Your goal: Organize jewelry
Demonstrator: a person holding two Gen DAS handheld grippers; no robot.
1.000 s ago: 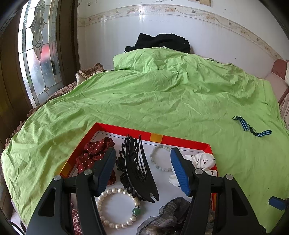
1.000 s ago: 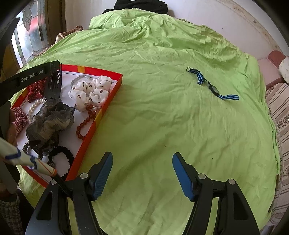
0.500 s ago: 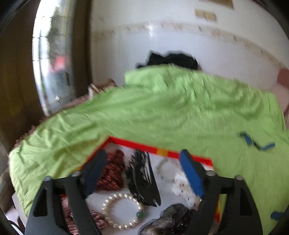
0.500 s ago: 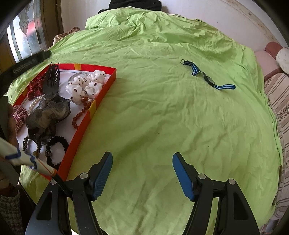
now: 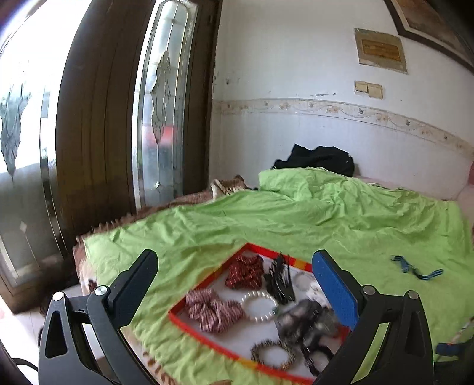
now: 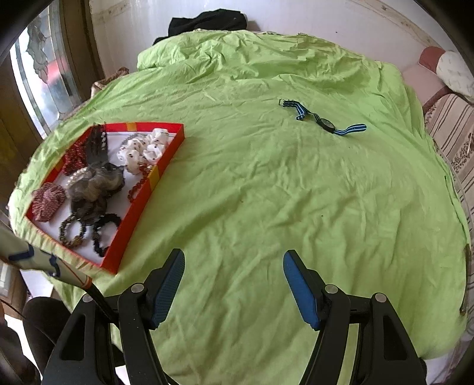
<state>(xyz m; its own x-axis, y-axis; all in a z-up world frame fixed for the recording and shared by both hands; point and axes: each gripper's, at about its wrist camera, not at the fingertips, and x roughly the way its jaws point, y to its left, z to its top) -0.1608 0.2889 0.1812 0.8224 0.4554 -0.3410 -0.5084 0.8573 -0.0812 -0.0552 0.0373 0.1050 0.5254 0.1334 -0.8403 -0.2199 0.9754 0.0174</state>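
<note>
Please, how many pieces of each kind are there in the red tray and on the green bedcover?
Scrunchies: 4
Bead bracelets: 5
Black hair claw: 1
Striped-strap wristwatch: 1
Total: 11

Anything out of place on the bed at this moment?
Yes: the blue-striped watch lies alone on the green sheet, well apart from the red tray where every other accessory sits. Neither claw holds anything.

Green bedsheet (image 6: 266,192), black garment (image 6: 207,20) by wall, perhaps stained-glass door (image 5: 160,118)
</note>
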